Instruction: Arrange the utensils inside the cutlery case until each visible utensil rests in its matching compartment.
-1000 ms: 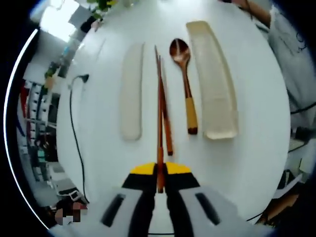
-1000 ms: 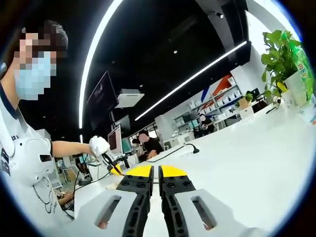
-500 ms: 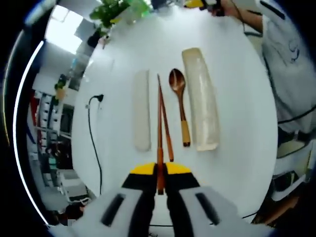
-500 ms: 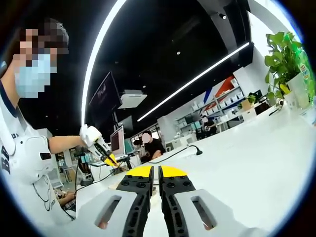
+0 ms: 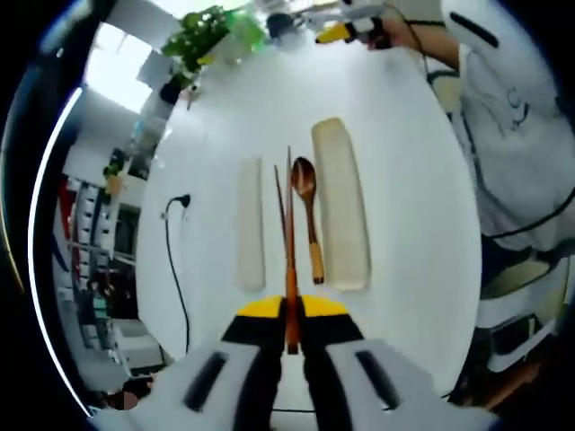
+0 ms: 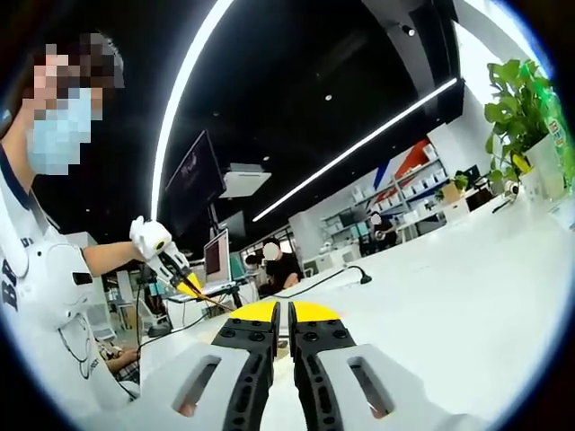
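Observation:
My left gripper point(image 5: 290, 307) is shut on the near end of a brown chopstick point(image 5: 289, 242), held high above the white table point(image 5: 413, 233). Below it lie a second chopstick point(image 5: 279, 193) and a wooden spoon point(image 5: 308, 211) with a yellow-banded handle. The beige case tray point(image 5: 340, 206) sits right of the spoon, and its narrow lid point(image 5: 251, 224) lies to the left. In the right gripper view my right gripper point(image 6: 283, 310) is shut with nothing in it, low over the table. The left gripper point(image 6: 184, 283) shows there, raised in a gloved hand.
A black cable point(image 5: 171, 260) runs along the table's left side. Potted plants point(image 5: 211, 31) stand at the far edge. The person's body point(image 5: 512, 171) is along the right, holding the right gripper point(image 5: 346, 31) at the far end. Other people sit at desks point(image 6: 269, 265) behind.
My left gripper has risen with the chopstick, so the case, lid and spoon look smaller and farther. In the right gripper view the gloved hand with the left gripper has lifted.

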